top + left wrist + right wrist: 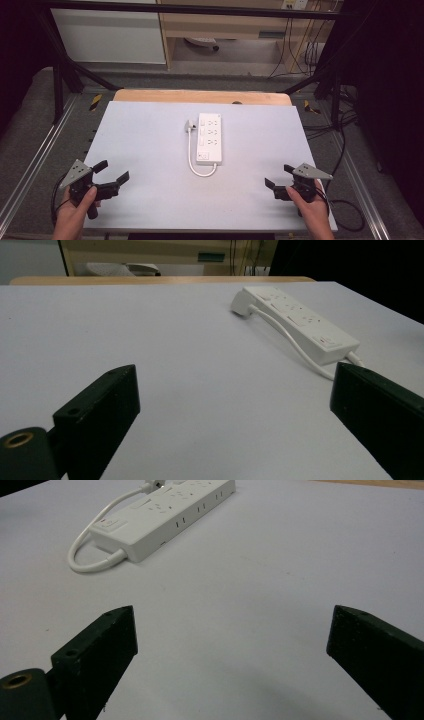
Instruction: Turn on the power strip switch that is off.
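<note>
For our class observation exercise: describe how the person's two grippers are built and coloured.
Each gripper, left and right, is black with two blocky jaws, a grey three-cornered plate on top and a dark trailing cable. In the gripper views a brass-coloured ring sits at the lower left beside one jaw. No sleeves visible.

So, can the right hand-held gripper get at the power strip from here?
Probably yes: the right hand-held gripper is open, and bare table lies between it and the power strip.

White power strip point(210, 138) mid-table with looped cord point(196, 162), plug point(190, 125) just beside it, pale table point(145, 145)
</note>
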Available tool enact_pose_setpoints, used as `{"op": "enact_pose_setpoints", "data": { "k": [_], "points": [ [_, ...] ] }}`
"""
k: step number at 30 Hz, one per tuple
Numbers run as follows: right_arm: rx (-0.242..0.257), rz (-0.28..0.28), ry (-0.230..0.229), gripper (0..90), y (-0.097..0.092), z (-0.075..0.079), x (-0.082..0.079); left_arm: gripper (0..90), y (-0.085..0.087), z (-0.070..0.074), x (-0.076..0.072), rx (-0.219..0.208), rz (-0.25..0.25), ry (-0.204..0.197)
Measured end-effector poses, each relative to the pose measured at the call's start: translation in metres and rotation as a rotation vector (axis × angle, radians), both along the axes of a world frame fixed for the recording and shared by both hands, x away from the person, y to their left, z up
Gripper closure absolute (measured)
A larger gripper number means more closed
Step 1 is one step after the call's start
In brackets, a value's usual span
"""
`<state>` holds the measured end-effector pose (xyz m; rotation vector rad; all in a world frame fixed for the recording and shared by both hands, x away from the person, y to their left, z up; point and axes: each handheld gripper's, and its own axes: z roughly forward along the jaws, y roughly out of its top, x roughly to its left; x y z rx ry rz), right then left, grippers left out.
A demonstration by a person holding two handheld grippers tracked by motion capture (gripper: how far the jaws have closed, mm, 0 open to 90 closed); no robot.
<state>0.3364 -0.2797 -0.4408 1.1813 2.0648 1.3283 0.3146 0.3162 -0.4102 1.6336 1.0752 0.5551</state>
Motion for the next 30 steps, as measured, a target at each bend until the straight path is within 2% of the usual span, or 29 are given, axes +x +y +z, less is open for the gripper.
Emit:
{"op": "enact_pose_setpoints", "data": {
  "k": [9, 19, 30],
  "points": [
    [0.005, 0.006, 0.009, 4.6, 0.0025, 0.0011, -0.0007, 5.7, 0.0006, -0.0001, 0.0003, -0.001, -0.003, 0.001],
    [0.037, 0.013, 0.016, 3.3, 0.0024, 0.0045, -0.0003, 5.7, -0.0018, -0.0014, 0.0009, 0.007, -0.019, 0.013],
    [0.059, 0.035, 0.006, 2.9, 0.0083, 0.0093, -0.0028, 5.7, -0.0029, -0.0027, 0.0016, 0.022, -0.024, 0.024]
  ]
}}
